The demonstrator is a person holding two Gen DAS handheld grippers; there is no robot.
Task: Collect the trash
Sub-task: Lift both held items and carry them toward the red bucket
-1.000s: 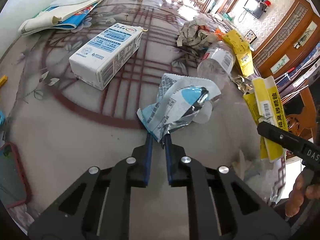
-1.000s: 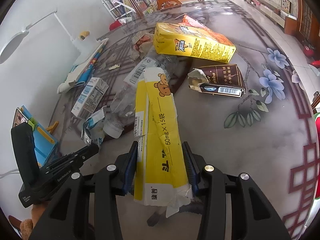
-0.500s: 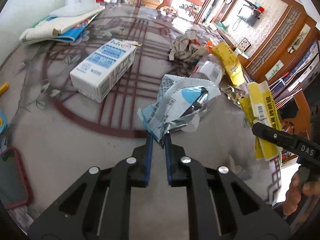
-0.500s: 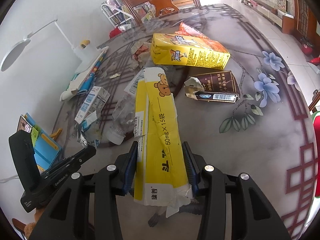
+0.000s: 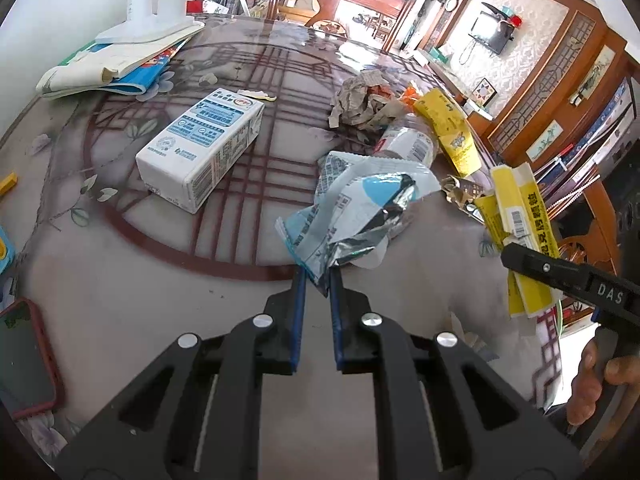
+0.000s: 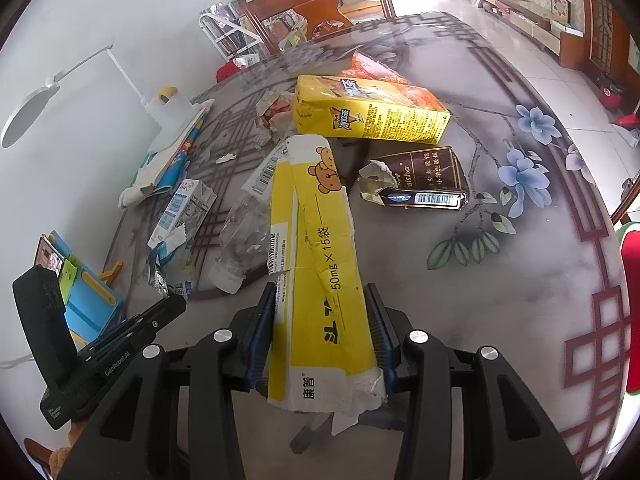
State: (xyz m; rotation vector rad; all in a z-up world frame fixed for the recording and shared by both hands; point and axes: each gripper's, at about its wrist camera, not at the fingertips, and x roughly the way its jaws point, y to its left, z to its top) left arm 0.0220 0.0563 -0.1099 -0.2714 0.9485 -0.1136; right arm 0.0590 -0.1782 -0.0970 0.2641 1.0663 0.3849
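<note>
My left gripper (image 5: 318, 276) is shut on the corner of a crumpled blue and silver foil wrapper (image 5: 352, 212), held above the table. My right gripper (image 6: 320, 296) is shut on a flattened yellow and white carton with a bear print (image 6: 316, 248), also lifted off the table. That carton (image 5: 520, 236) shows at the right of the left wrist view, with the right gripper's finger (image 5: 560, 272) beside it. The left gripper (image 6: 160, 312) with its wrapper (image 6: 168, 264) appears low left in the right wrist view.
Trash lies on the patterned table (image 6: 500, 300): a white and blue milk carton (image 5: 204, 144), crumpled paper (image 5: 360, 100), a clear plastic bottle (image 6: 244, 236), a yellow box (image 6: 368, 112), a torn brown box (image 6: 420, 180). Booklets (image 5: 112, 68) and a lamp base (image 5: 152, 4) stand at the far left; a phone (image 5: 24, 356) near left.
Both grippers keep their grips and barely shift. The views have tilted up slightly, so the table's trash sits a little farther away and more of the room shows.
</note>
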